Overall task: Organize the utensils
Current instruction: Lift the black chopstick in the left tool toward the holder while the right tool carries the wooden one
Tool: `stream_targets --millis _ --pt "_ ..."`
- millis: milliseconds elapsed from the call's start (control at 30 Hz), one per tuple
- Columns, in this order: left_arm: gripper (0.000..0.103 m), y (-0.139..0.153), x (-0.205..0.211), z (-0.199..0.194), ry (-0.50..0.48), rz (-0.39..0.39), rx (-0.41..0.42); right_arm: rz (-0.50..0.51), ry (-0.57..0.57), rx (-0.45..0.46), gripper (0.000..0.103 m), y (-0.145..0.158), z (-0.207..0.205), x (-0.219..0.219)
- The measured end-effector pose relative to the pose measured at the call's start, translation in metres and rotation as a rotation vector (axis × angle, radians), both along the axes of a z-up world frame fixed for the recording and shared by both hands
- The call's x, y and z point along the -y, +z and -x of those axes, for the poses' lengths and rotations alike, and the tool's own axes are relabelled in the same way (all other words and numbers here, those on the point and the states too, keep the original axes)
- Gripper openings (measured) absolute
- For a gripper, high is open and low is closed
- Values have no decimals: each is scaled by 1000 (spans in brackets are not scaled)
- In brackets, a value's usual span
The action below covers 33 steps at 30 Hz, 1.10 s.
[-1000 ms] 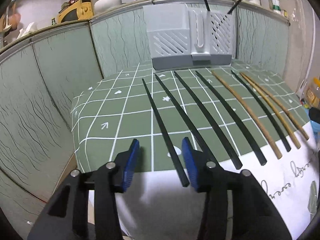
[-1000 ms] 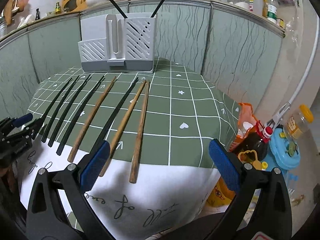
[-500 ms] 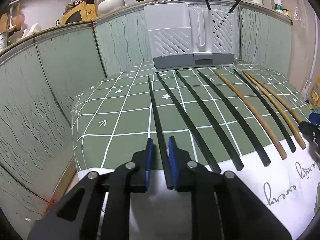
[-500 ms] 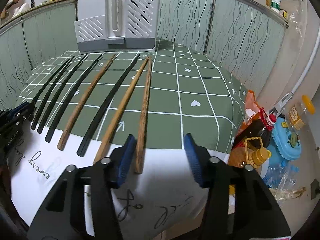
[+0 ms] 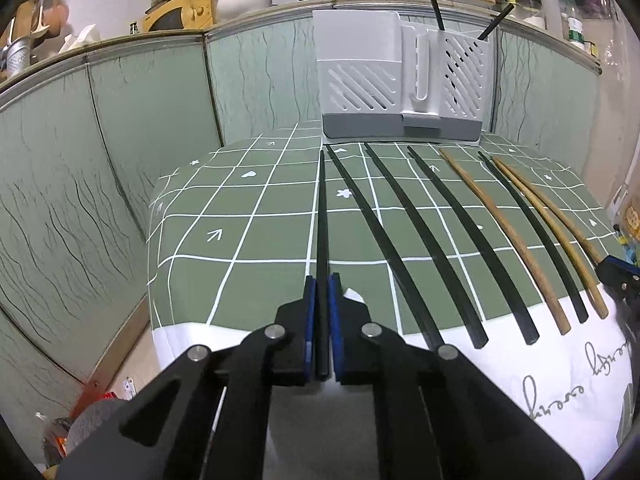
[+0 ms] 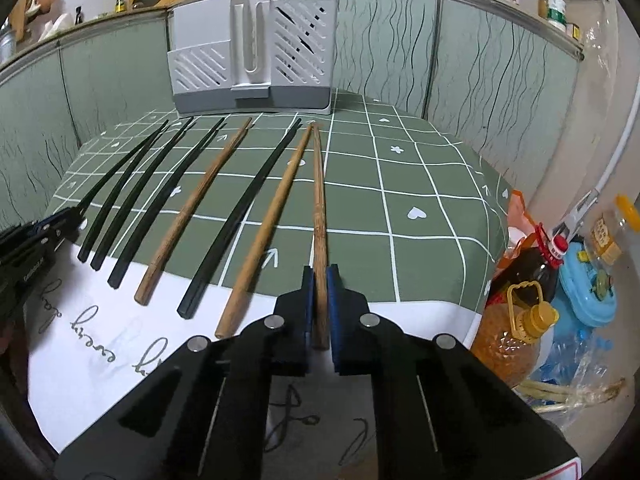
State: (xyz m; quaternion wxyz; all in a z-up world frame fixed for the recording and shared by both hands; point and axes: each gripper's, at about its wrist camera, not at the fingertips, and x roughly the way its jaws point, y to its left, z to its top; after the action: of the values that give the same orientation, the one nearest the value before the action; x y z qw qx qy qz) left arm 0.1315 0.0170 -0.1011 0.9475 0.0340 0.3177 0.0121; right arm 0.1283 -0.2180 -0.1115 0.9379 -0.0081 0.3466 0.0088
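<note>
Several black and wooden chopsticks lie side by side on a green checked tablecloth. My left gripper is shut on the near end of the leftmost black chopstick. My right gripper is shut on the near end of the rightmost wooden chopstick. A white slotted utensil holder stands at the table's far edge; it also shows in the right wrist view, with two black chopsticks standing in its right compartment.
The table's near part is covered by white cloth with lettering. Green panels wall the far and left sides. Oil bottles and a blue container stand on the floor to the right of the table.
Both grippers moved forward and closed: the left on the leftmost black chopstick, the right on the rightmost wooden chopstick.
</note>
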Motion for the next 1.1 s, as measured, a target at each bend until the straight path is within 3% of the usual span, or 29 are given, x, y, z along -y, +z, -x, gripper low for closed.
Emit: stream_targets --millis 367,700,1100 --pt "8 21 -14 9 -41 27 -20 -63 25 1 6 16 3 20" --pt "8 63 -27 14 -110 79 17 -81 44 33 6 52 11 34" --pt "8 101 -34 17 -145 68 74 -86 46 72 6 79 15 42"
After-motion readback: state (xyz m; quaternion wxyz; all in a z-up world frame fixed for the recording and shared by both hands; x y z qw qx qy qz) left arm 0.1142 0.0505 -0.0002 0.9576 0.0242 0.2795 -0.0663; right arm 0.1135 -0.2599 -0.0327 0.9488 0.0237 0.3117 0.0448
